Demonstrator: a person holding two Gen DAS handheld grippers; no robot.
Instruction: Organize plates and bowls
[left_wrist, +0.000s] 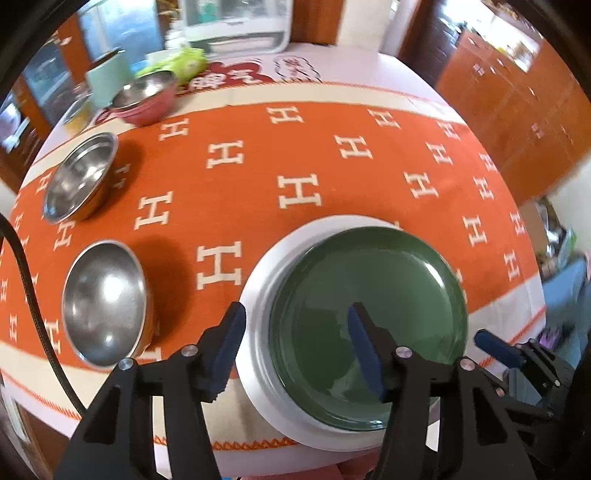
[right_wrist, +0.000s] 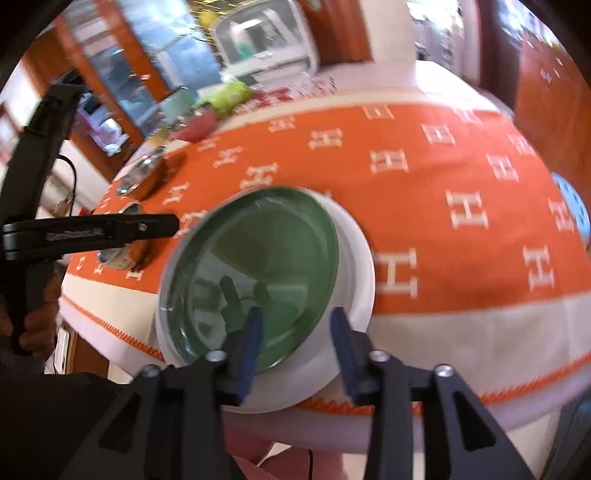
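Both my grippers, left (left_wrist: 297, 347) and right (right_wrist: 295, 345), hang wide open and empty over the green plate (left_wrist: 373, 295) stacked on the white plate (left_wrist: 258, 291) just ahead; I'd next reach left for the steel bowls (left_wrist: 105, 306), gripping one rim squarely.

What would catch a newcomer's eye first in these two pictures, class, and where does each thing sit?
First comes the green plate, stacked on a white plate at the near edge of the orange tablecloth with its white H pattern. Next, two steel bowls stand to the left, one behind the other, with a red bowl farther back. Both grippers, left and right, hover open over the plates.
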